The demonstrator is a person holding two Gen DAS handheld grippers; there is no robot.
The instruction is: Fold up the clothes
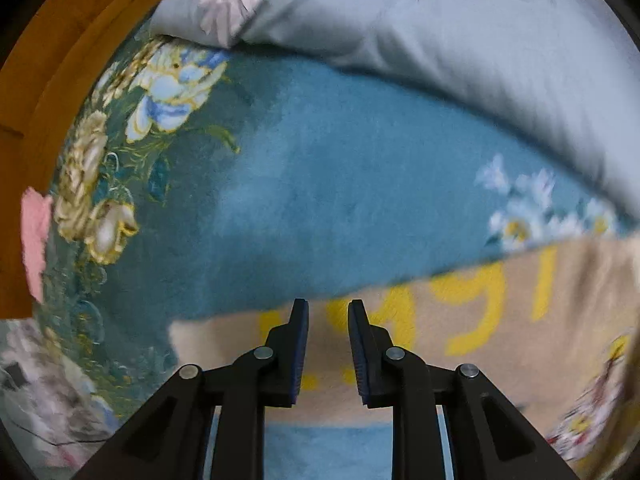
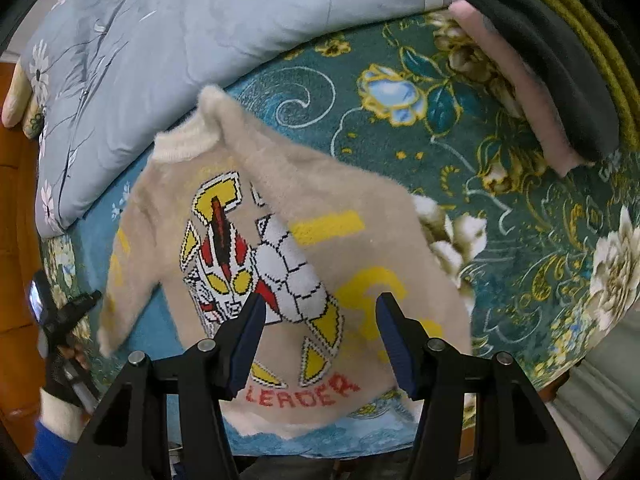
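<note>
Fuzzy beige sweater lies ahead of the wide right tongs; folded clothes far right; left tongs narrowly parted, empty, over floral blanket.

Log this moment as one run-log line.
task: fold clothes | left gripper: open, empty, over sweater | right gripper: open, empty | sweater: on bed, one sleeve folded across front
</note>
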